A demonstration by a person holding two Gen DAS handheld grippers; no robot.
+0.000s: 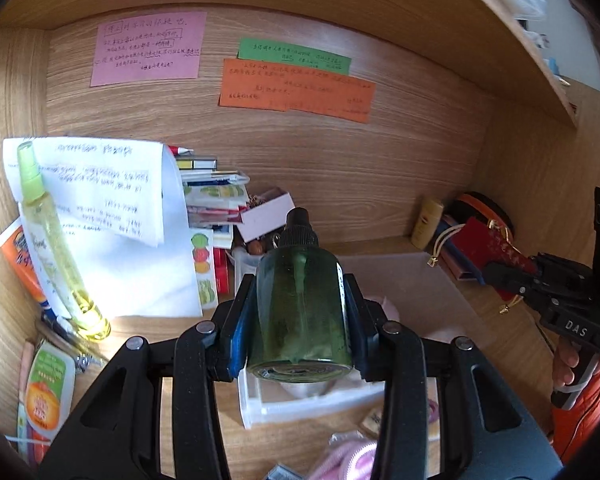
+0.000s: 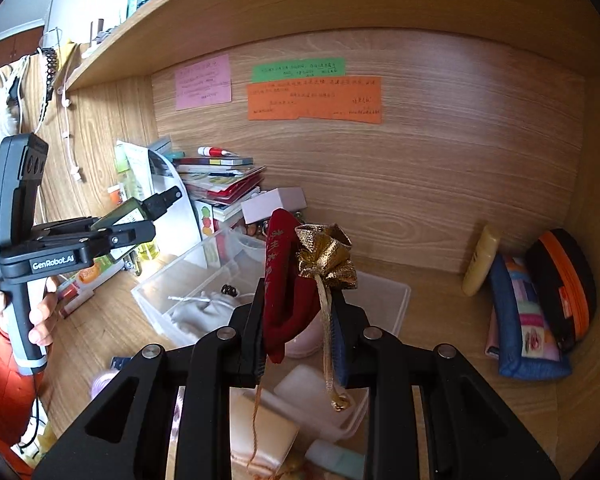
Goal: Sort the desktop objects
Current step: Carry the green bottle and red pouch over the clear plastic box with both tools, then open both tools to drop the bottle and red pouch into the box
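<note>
The left gripper [image 1: 300,304] pinches a dark green spray bottle [image 1: 302,308] by its sides, up in the air over the clear plastic box [image 2: 188,276], likely so it can go to its own spot. The right gripper [image 2: 300,320] squeezes a red cloth pouch [image 2: 288,284] with a gold top, high above the messy desk [image 2: 440,308].

A pink note [image 1: 148,49], a green note [image 1: 294,56] and an orange note [image 1: 296,90] are stuck on the wooden back panel [image 1: 340,160] under a shelf [image 2: 260,12].
</note>
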